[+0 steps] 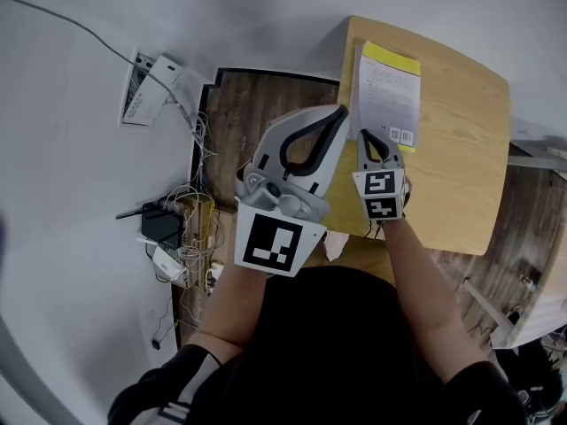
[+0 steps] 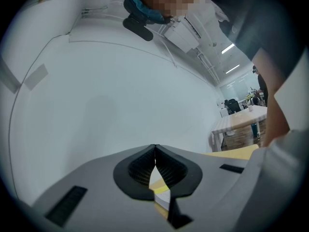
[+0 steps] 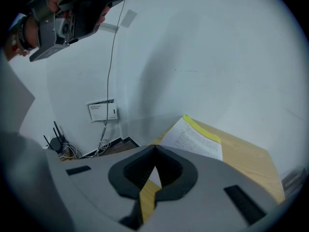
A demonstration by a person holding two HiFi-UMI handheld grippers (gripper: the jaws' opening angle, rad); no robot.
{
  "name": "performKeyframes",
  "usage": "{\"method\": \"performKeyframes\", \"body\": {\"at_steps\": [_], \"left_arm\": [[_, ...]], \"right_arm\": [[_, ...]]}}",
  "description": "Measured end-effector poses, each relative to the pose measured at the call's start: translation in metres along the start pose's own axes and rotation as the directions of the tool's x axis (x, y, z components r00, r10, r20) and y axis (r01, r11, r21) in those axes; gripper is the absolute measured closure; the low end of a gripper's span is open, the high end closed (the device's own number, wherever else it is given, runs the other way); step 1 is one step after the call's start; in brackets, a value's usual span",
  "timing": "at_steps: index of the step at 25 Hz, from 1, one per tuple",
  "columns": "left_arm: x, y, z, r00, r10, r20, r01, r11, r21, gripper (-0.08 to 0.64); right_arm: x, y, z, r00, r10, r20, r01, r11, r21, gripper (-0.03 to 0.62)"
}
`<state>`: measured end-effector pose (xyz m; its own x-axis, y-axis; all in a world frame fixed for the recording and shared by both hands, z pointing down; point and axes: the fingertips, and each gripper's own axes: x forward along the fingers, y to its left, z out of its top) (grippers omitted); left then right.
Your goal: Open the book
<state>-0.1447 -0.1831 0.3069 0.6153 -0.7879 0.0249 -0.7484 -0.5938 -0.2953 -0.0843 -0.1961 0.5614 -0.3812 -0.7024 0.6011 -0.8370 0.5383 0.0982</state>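
The right gripper hangs over the wooden table near its left edge, tilted down, its jaws pressed together with nothing between them. The book lies flat on the table's far left part, its white printed face up with a yellow strip along the far side and its near corner just ahead of and below that gripper's tips. The left gripper, jaws likewise closed and empty, is held level just off the table's left edge.

White wall; light wood table; dark plank floor; router, tangled cables by wall.
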Motion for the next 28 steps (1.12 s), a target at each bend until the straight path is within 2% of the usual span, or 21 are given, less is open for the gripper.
{"method": "performKeyframes", "body": {"at_steps": [15,20,28], "left_arm": [[0.007,-0.016,0.023,0.999,-0.012,0.035,0.011,1.0,0.019,0.549],[0.016,-0.021,0.024,1.0,-0.006,0.022,0.006,1.0,0.006,0.549],[0.029,-0.04,0.036,1.0,-0.017,0.023,0.016,0.999,0.036,0.549]], "right_arm": [[-0.037,-0.032,0.026,0.994,-0.081,0.078,0.079,0.997,0.023,0.563],[-0.047,-0.044,0.032,0.991,-0.087,0.105,0.085,0.996,0.022,0.563],[-0.063,-0.063,0.035,0.985,-0.096,0.142,0.093,0.995,0.029,0.563]]}}
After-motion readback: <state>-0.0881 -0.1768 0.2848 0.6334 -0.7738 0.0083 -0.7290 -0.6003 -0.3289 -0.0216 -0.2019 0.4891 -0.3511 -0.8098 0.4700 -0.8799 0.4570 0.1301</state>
